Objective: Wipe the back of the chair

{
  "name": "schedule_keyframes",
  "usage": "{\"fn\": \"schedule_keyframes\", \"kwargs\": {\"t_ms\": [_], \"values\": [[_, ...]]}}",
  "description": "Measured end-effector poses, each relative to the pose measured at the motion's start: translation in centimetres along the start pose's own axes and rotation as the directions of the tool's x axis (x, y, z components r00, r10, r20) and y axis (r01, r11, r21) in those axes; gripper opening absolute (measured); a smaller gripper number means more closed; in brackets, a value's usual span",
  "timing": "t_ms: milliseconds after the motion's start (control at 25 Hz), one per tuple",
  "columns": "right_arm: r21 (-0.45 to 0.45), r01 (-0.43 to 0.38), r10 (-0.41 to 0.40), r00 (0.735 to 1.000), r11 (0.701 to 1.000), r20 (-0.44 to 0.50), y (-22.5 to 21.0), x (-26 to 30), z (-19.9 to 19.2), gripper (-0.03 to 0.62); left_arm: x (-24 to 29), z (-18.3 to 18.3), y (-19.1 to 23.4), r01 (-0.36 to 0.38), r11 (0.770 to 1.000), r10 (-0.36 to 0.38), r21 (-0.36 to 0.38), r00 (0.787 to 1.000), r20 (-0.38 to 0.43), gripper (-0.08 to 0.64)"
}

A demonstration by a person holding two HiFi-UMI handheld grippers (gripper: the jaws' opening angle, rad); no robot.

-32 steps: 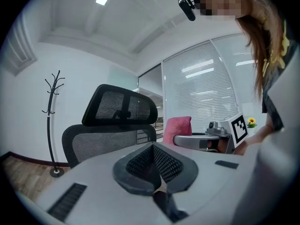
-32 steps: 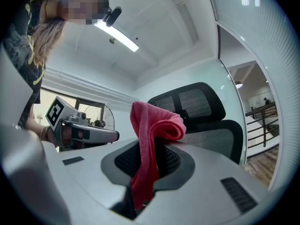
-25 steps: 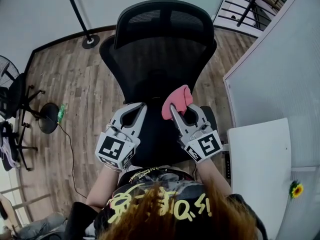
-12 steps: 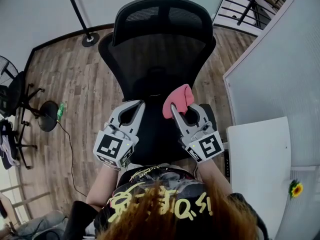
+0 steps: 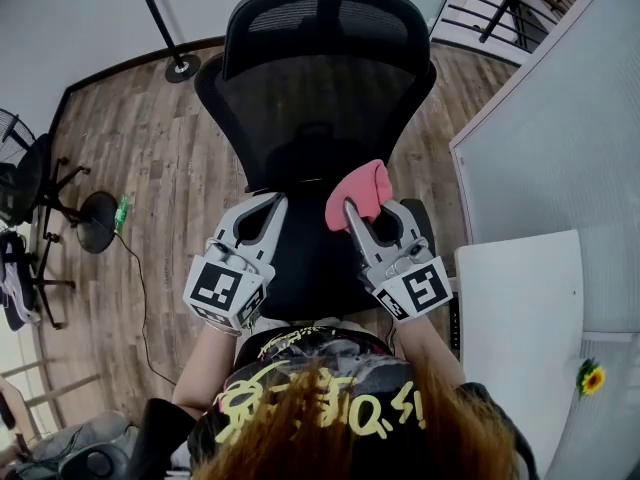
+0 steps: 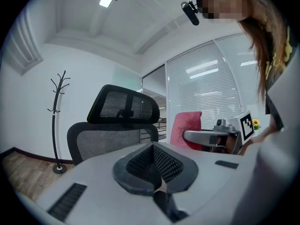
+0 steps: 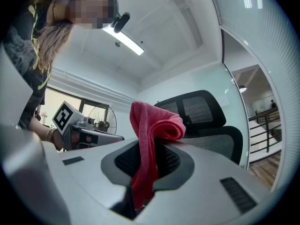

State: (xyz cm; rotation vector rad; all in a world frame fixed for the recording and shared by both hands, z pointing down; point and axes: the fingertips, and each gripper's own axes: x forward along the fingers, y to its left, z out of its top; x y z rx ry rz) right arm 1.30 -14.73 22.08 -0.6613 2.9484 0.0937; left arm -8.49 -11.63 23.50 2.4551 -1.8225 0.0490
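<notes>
A black mesh office chair faces me, its back [image 5: 320, 108] and headrest [image 5: 325, 18] upright beyond the seat [image 5: 310, 268]. Both grippers hover over the seat, short of the back and apart from it. My right gripper [image 5: 356, 213] is shut on a pink cloth [image 5: 362, 190], which bunches above its jaws [image 7: 152, 125] and hangs down between them. My left gripper [image 5: 268, 206] is beside it, shut with nothing between its jaws [image 6: 152, 149]. In the left gripper view the chair back [image 6: 103, 142] and the pink cloth [image 6: 186, 128] are both ahead.
A white desk [image 5: 520, 308] and a grey partition [image 5: 560, 138] stand close on the right. A coat stand's base [image 5: 182, 66] rests on the wood floor behind the chair. A fan [image 5: 98, 223] and another chair [image 5: 30, 188] are at the left.
The view has shifted a little, with the chair higher in the picture. Both grippers stay over the seat in about the same place, the right one still shut on the cloth.
</notes>
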Motion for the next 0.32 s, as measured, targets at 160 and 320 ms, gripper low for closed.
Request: {"fn": "schedule_keyframes", "kwargs": {"t_ms": [160, 320], "values": [[-0.002, -0.006, 0.006, 1.0, 1.0, 0.005, 0.03, 0.04, 0.32, 0.061, 0.03, 0.34, -0.12, -0.002, 1.0, 0.002, 0.004, 1.0, 0.001, -0.006], [-0.001, -0.007, 0.007, 1.0, 1.0, 0.005, 0.07, 0.46, 0.67, 0.061, -0.01, 0.78, 0.2, -0.003, 1.0, 0.003, 0.008, 1.0, 0.003, -0.006]]}}
